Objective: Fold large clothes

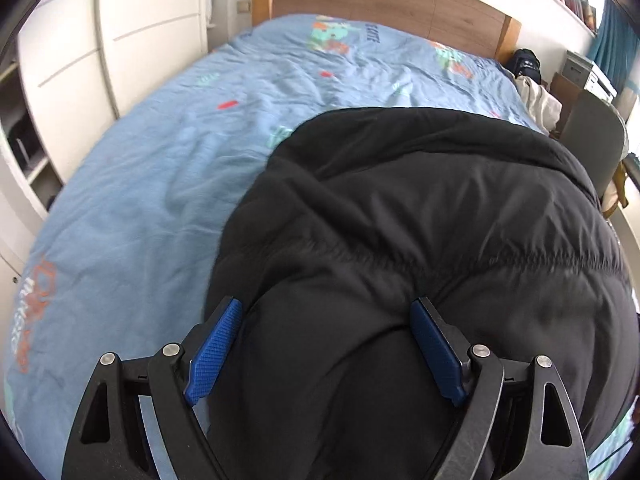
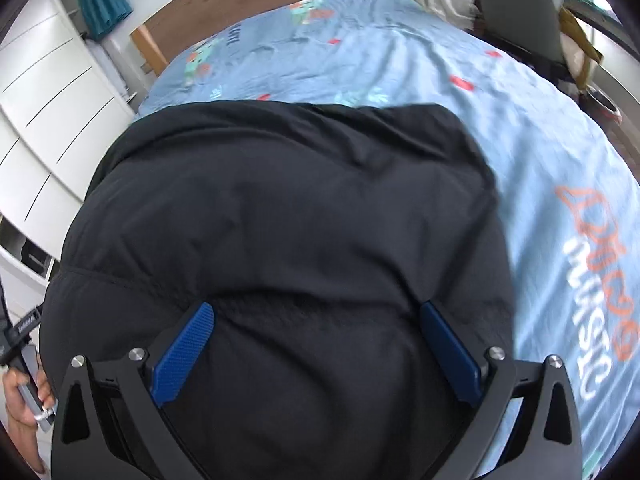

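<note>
Over the bed (image 1: pixel 152 184), left gripper (image 1: pixel 326 354) and right gripper (image 2: pixel 316 350), jaws spread, apparently pressing the black puffer jacket (image 1: pixel 440 208); smooth evenly before folding.

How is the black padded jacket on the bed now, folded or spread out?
Folded, it seems: the black padded jacket lies as a compact bundle with a rounded far edge on the blue printed bed cover; no sleeves show.
</note>
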